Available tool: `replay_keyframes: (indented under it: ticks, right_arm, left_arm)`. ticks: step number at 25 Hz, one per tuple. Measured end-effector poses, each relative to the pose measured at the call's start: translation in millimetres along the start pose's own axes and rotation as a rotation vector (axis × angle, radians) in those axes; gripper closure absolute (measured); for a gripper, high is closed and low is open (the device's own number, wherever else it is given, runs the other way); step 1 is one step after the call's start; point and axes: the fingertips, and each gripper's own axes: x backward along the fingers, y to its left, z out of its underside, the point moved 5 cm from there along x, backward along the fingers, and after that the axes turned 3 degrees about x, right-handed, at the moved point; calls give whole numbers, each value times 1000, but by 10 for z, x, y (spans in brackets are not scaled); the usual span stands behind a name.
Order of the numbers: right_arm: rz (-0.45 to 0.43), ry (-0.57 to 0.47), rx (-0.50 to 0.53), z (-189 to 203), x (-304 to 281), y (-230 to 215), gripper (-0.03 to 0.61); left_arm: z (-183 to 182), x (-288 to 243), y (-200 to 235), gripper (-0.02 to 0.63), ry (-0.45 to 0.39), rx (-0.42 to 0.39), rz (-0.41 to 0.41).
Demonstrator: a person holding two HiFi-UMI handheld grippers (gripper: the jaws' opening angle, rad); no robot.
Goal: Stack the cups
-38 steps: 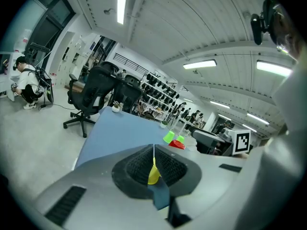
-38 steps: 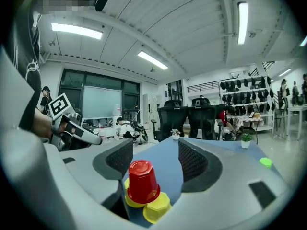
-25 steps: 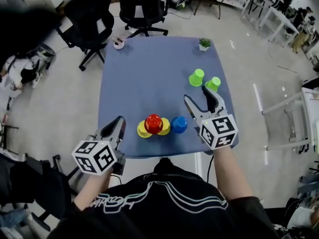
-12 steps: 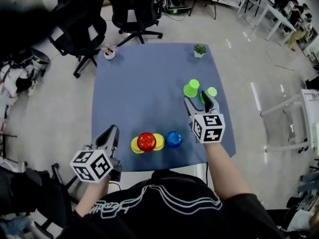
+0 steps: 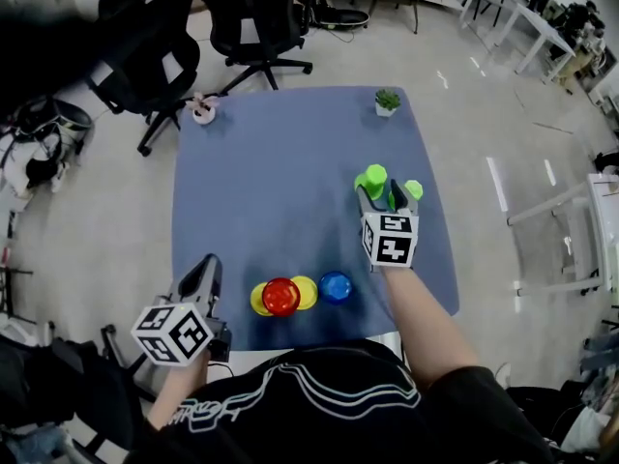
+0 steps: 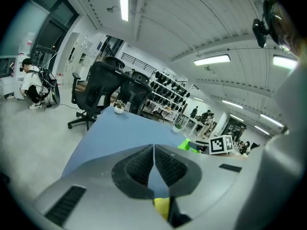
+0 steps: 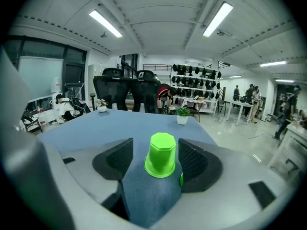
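An upside-down green cup stands on the blue table between the jaws of my open right gripper, not squeezed. In the head view that green cup sits at the tips of the right gripper, with a second green cup just to its right. Near the front edge a red cup rests on yellow cups, and a blue cup stands beside them. My left gripper hangs off the table's front left corner, shut and empty.
Two small potted plants stand at the table's far corners. Black office chairs are behind the far edge. The table's right edge lies close beyond the second green cup.
My right gripper has moved forward across the table until its jaws straddle the nearer green cup. The left gripper has stayed near the front left corner, still shut.
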Motion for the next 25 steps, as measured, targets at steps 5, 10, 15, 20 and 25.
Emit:
replay_keyframes:
  ticks: [5,10,15,20,25]
  right_arm:
    - [18,38,1,63,-190,-55,284]
    - [36,56,-8,107,-318,-97,284]
    - [44,65,-18,166,-392,-135,285]
    - [57,70,-18,178,-423,-146,328]
    - [48,62,-6,176,-438,-168,331]
  left_arm:
    - [-6,-91,32,583,9,4,-4]
    - [-17,-148,62,583,18,-3,-11]
    - [-5,-176,85,583,30,-9,-17]
    - [-15,-210,86,583,27,-7,-9]
    - [-18,-248,85,583,31,-6,-13]
